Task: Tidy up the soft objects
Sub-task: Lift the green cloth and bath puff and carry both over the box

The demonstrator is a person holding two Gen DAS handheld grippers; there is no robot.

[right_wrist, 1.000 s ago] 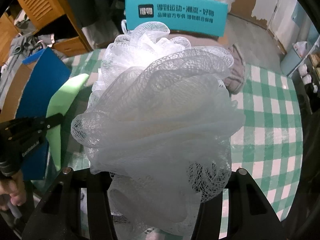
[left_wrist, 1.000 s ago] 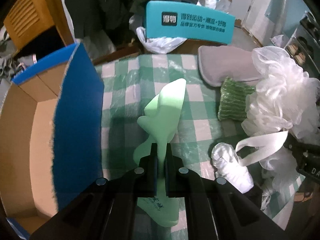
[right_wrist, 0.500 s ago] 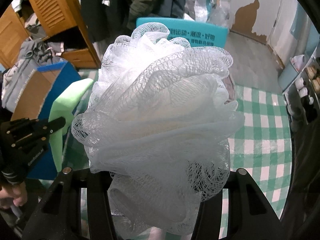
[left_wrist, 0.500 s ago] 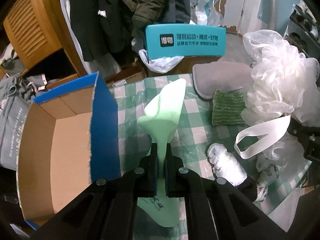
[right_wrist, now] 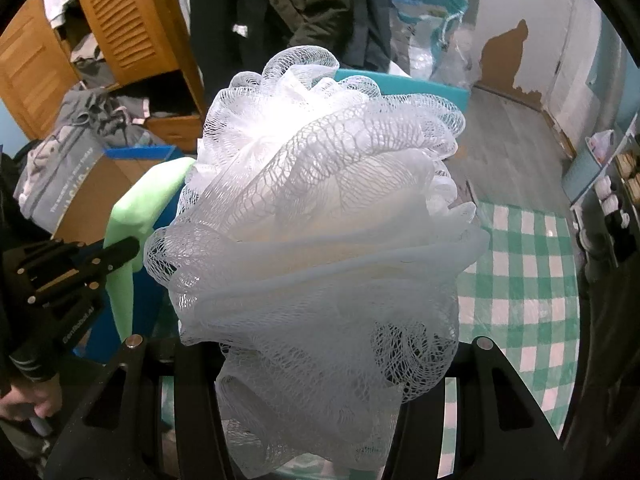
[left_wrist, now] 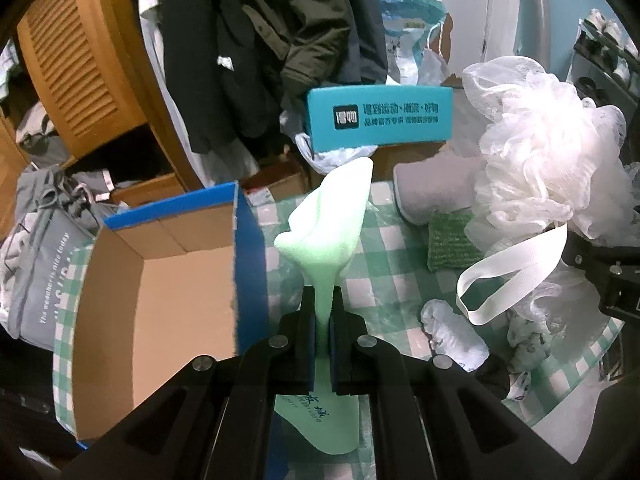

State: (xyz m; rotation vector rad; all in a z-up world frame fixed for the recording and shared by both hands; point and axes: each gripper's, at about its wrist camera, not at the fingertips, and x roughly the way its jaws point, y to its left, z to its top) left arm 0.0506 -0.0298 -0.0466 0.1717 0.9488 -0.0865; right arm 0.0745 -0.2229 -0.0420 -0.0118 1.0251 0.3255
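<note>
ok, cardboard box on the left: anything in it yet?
Looks empty. The box is open on top, and the left wrist view shows only bare cardboard inside; its near bottom corner is hidden behind the gripper.

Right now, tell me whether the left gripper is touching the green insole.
Touching. The left wrist view shows the left gripper with both fingers pinched against the green insole, squeezing it thin between them.

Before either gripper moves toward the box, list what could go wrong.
1. The left gripper pinches only the narrow waist of the insole; it may slip or flop against the box wall.
2. The loofah fills the right wrist view, so the right gripper is aimed nearly blind.
3. Its ribbon loop dangles and could snag.
</note>
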